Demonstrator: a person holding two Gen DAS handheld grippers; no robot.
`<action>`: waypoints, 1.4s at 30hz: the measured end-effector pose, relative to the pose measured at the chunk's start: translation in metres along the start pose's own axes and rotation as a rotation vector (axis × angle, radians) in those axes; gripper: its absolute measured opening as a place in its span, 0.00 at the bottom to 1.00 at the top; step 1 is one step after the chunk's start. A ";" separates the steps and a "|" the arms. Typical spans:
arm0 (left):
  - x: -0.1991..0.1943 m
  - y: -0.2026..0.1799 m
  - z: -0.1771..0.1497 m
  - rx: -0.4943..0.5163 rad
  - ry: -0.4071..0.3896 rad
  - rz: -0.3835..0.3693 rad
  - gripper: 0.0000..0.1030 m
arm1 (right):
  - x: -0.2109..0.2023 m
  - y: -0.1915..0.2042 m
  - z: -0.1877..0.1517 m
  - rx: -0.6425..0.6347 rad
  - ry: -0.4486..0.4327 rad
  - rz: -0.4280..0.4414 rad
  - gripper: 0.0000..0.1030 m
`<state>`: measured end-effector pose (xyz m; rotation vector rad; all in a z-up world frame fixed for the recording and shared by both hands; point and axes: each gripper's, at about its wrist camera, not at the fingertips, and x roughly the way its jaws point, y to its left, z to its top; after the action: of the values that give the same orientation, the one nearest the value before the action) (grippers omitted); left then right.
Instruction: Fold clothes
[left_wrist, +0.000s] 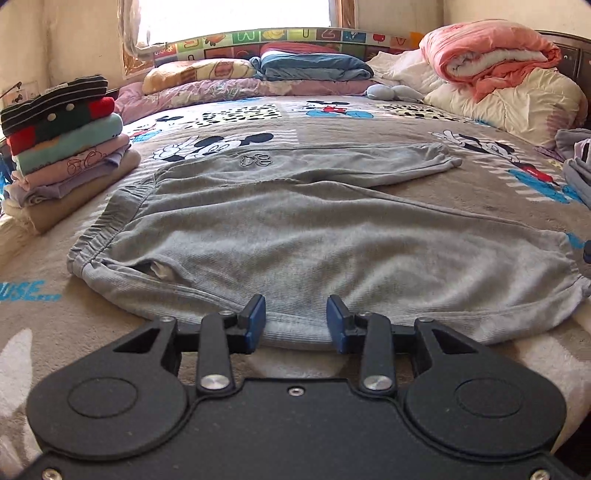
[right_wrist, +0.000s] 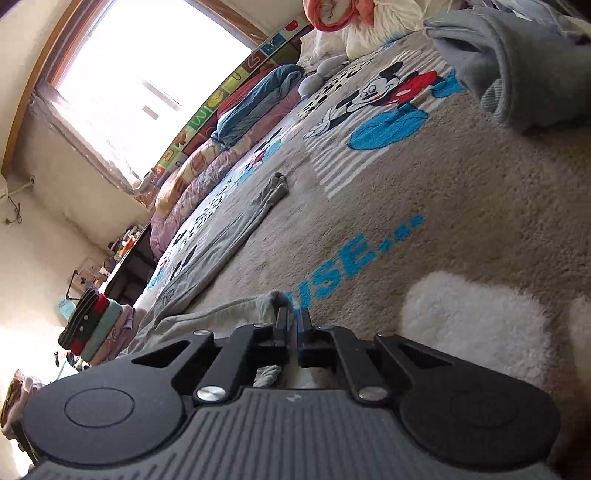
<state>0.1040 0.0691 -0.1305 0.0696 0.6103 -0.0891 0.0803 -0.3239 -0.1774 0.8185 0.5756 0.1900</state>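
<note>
Grey sweatpants (left_wrist: 295, 229) are lying spread flat across the cartoon-print blanket (left_wrist: 332, 118), waistband toward the stack of folded clothes (left_wrist: 66, 155) at the left edge of the bed. The left gripper (left_wrist: 296, 321) is hovering at the near edge of the pants, its 2 blue pads (left_wrist: 255, 325) standing wide apart with the fabric edge between them (not pinched). The right gripper (right_wrist: 293, 325) is pinching a cuff of the grey pants with its pads pressed together.
</note>
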 end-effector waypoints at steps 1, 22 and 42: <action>-0.003 -0.002 0.001 -0.004 -0.015 -0.009 0.34 | 0.000 -0.002 0.002 0.001 -0.004 0.004 0.12; -0.009 -0.024 -0.010 0.064 -0.051 -0.078 0.34 | 0.038 0.003 0.003 -0.060 0.011 0.039 0.33; 0.000 -0.055 -0.013 0.143 -0.055 -0.107 0.38 | 0.008 0.021 -0.034 -0.021 0.142 -0.070 0.14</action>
<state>0.0907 0.0154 -0.1434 0.1724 0.5517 -0.2374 0.0691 -0.2852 -0.1834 0.7669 0.7336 0.1913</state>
